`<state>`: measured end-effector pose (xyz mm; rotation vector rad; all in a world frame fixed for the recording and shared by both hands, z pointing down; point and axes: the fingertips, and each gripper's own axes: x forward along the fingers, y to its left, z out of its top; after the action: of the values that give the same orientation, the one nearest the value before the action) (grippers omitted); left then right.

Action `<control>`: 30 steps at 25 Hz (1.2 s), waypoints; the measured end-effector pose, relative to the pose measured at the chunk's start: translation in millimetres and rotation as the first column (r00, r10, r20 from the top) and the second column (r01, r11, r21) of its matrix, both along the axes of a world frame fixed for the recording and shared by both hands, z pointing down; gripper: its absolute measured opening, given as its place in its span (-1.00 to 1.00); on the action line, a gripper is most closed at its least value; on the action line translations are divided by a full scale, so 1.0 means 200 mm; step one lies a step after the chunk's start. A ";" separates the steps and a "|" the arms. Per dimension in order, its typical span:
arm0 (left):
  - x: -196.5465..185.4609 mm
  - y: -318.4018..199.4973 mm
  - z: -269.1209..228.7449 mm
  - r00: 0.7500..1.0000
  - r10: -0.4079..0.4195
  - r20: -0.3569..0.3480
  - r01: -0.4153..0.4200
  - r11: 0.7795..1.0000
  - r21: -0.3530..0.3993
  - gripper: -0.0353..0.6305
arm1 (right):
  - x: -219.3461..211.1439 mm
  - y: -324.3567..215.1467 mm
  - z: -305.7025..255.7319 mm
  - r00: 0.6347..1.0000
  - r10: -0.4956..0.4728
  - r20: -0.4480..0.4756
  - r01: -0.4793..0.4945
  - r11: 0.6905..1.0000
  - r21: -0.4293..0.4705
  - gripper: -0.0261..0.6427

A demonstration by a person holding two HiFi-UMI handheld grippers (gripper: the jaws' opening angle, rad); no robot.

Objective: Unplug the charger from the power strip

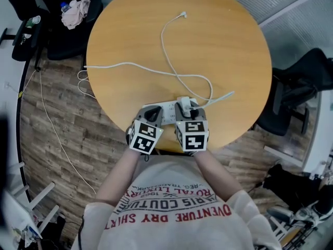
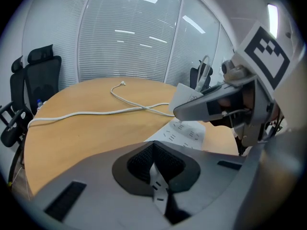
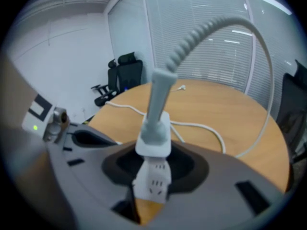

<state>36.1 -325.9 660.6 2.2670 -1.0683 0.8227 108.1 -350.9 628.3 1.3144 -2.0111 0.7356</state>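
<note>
A white power strip (image 1: 165, 110) lies near the front edge of the round wooden table (image 1: 218, 51). A white charger (image 1: 183, 104) stands plugged into its right part. My left gripper (image 1: 151, 113) is shut on the strip's left end, and a sliver of the strip shows between its pads in the left gripper view (image 2: 156, 169). My right gripper (image 1: 189, 110) comes down over the charger (image 3: 153, 140), with its pads closed against the charger's two sides. The charger's ribbed cable (image 3: 211, 28) arches up and away. In the left gripper view the right gripper (image 2: 216, 104) hangs over the strip (image 2: 184, 132).
The charger's thin cable (image 1: 165, 48) loops across the table to a loose plug (image 1: 182, 15). The strip's cord (image 1: 119, 65) runs off the left edge to the floor. Black office chairs (image 1: 296, 87) stand right and upper left (image 1: 52, 30).
</note>
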 end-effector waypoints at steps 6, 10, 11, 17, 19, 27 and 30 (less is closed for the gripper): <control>0.00 0.01 0.00 1.000 -0.007 -0.026 0.006 0.999 -0.042 -0.79 | 0.01 0.01 -0.12 0.999 -0.016 0.042 0.014 0.999 0.041 -0.45; -0.04 0.00 -0.03 0.999 -0.033 -0.042 0.030 0.997 -0.073 -0.79 | 0.03 -0.02 -0.26 0.997 -0.046 0.059 0.039 0.993 0.110 -0.45; -0.05 -0.02 -0.07 0.998 -0.040 -0.049 0.037 0.998 -0.058 -0.79 | 0.04 -0.03 -0.30 0.996 -0.052 0.070 0.042 0.991 0.127 -0.45; -0.06 -0.12 -0.44 0.983 -0.072 -0.167 0.090 0.991 0.103 -0.79 | 0.07 -0.08 -0.57 0.983 -0.067 0.169 0.031 0.977 0.210 -0.45; -0.05 -0.15 -0.59 0.972 -0.074 -0.222 0.113 0.979 0.168 -0.79 | 0.08 -0.09 -0.66 0.979 -0.069 0.192 0.021 0.970 0.241 -0.45; -0.11 -0.19 -1.15 0.956 -0.039 -0.291 0.165 0.891 0.422 -0.79 | 0.06 -0.09 -0.96 0.964 -0.123 0.235 0.021 0.918 0.395 -0.46; -0.13 -0.17 -1.30 0.957 -0.028 -0.290 0.172 0.856 0.487 -0.79 | 0.06 -0.08 -1.04 0.965 -0.138 0.222 0.026 0.896 0.443 -0.46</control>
<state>10.8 -360.5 401.2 2.6187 -1.3773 0.1711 121.1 -366.0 420.0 1.4227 -2.5281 0.4344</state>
